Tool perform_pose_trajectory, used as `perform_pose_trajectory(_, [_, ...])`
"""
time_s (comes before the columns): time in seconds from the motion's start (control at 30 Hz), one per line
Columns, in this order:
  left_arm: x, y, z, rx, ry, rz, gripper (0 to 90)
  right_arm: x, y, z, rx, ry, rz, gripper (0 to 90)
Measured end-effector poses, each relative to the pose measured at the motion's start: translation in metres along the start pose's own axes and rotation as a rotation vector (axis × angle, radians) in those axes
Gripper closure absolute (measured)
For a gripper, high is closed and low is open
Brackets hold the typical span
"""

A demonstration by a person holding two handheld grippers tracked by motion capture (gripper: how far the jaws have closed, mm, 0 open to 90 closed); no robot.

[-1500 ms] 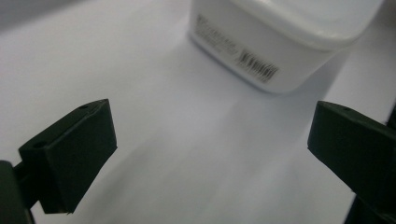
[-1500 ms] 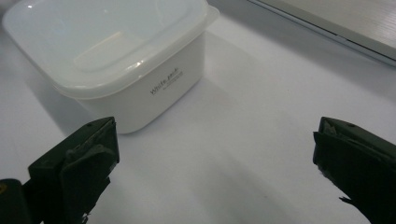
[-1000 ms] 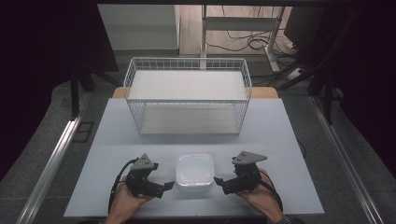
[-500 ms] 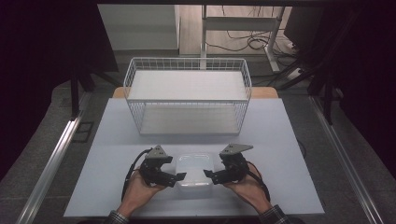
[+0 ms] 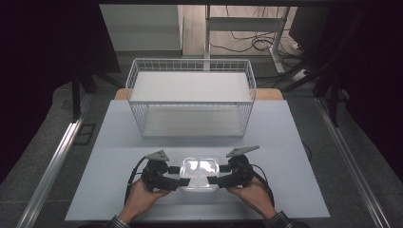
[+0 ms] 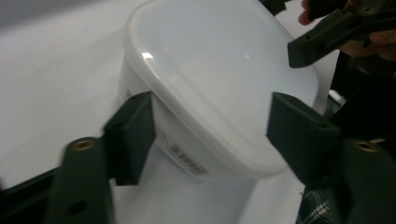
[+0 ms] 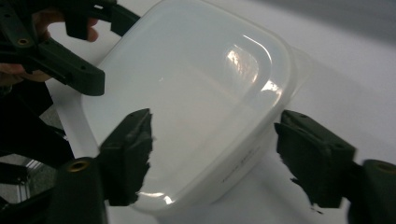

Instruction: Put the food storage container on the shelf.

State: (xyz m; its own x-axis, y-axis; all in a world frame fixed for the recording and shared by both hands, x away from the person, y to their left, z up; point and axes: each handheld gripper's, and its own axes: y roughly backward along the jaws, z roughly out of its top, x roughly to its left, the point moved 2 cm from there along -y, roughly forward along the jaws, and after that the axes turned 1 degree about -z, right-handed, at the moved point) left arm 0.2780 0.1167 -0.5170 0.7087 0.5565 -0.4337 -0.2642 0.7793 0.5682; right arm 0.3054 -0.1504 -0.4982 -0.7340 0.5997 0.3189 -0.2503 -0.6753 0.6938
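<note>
Closing from nine and three o'clock, the left hand-held gripper (image 5: 177, 176) and right hand-held gripper (image 5: 215, 174) straddle the translucent white lidded plastic container (image 5: 198, 173) at the pale bench's (image 5: 119, 190) six o'clock edge; pads near its walls, contact unclear. Likely light, stiff, slippery: grip below the lid rim. A white wire basket (image 5: 142, 118) stands at twelve.

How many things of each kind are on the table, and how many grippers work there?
Wire basket: 1
Lidded plastic container: 1
Grippers: 2, the left gripper and the right gripper, one at each end of the container
Total: 4
</note>
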Motion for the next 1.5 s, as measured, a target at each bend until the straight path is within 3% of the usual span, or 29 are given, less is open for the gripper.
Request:
perform_pose_trajectory(0.07, [-0.001,0.005,-0.002,-0.008,0.009,0.0,47.1,0.001,0.006,-0.001,-0.011,-0.021,-0.013,45.7])
perform_pose_trajectory(0.1, [-0.004,0.009,-0.003,-0.018,0.015,-0.001,54.6,0.002,0.012,-0.003,-0.024,-0.056,-0.013,54.9])
perform_pose_trajectory(0.2, [-0.006,0.011,-0.003,-0.033,0.023,0.006,59.9,0.003,0.018,-0.005,-0.029,-0.08,-0.009,61.0])
perform_pose_trajectory(0.33, [-0.01,0.014,-0.002,-0.064,0.037,0.048,68.0,0.007,0.025,-0.006,-0.072,-0.109,-0.031,69.3])
perform_pose_trajectory(0.4, [-0.009,0.017,-0.003,-0.081,0.055,0.036,77.5,0.01,0.028,-0.006,-0.101,-0.103,-0.051,74.4])
perform_pose_trajectory(0.47, [-0.008,0.017,-0.004,-0.093,0.061,0.038,79.7,0.011,0.03,-0.006,-0.133,-0.097,-0.069,78.2])
perform_pose_trajectory(0.67, [-0.009,0.016,-0.004,-0.101,0.054,0.072,80.1,0.014,0.029,-0.008,-0.164,-0.084,-0.096,78.4])
perform_pose_trajectory(0.73, [-0.01,0.017,-0.003,-0.106,0.047,0.085,80.1,0.016,0.03,-0.006,-0.177,-0.055,-0.12,78.4])
perform_pose_trajectory(1.07, [-0.014,0.031,0.016,-0.161,0.002,0.115,80.0,0.015,0.038,0.009,-0.236,-0.013,-0.104,78.3])
perform_pose_trajectory(1.5, [-0.015,0.055,0.047,-0.217,-0.043,0.148,80.1,0.016,0.049,0.045,-0.293,0.032,-0.105,78.4])
